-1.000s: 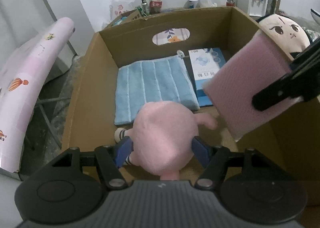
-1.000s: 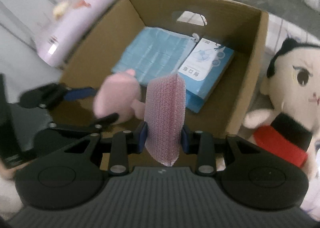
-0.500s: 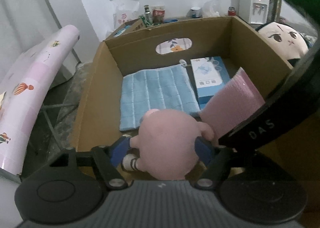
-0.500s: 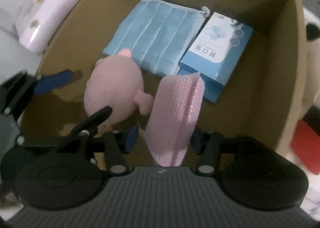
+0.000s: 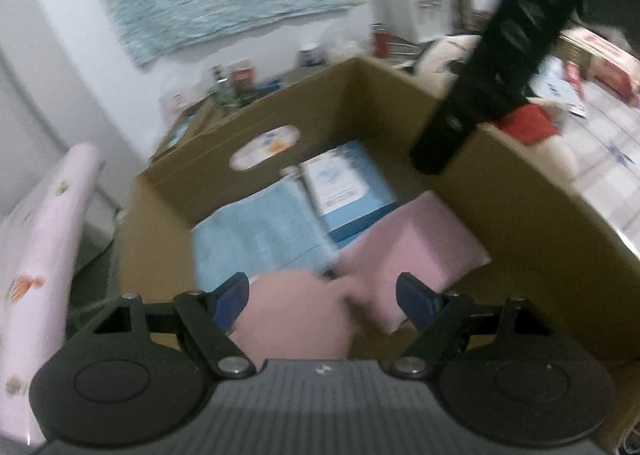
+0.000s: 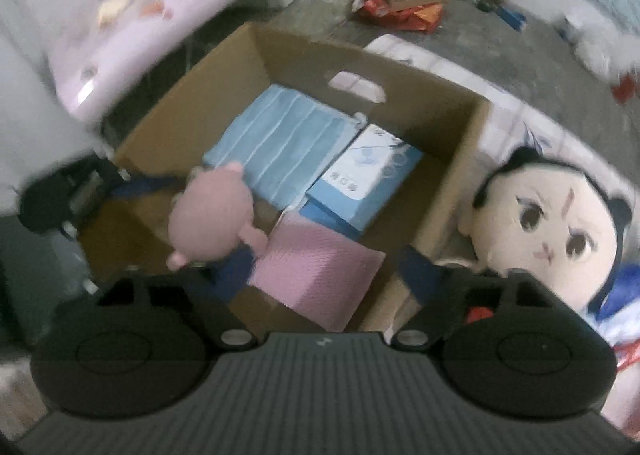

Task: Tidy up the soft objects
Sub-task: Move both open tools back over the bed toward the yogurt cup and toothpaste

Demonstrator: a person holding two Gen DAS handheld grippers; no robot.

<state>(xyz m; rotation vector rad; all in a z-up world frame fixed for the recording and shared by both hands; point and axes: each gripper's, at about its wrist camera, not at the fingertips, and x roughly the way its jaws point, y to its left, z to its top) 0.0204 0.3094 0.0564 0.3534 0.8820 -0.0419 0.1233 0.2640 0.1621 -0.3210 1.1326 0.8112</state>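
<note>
A matt corrugated cardboard box holds a ribbed blue cloth towel and fuzzy pink plush.

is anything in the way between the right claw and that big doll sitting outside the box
Nothing visible. The right claw is open and empty, above the pink pad in the cardboard box. The big doll sits just beyond the box's wall, uncovered.

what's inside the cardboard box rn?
Inside the cardboard box: a folded blue towel, a blue packet, a pink plush and a pink bubble mailer. The floor beneath them is covered; anything under the towel can't be seen.
</note>
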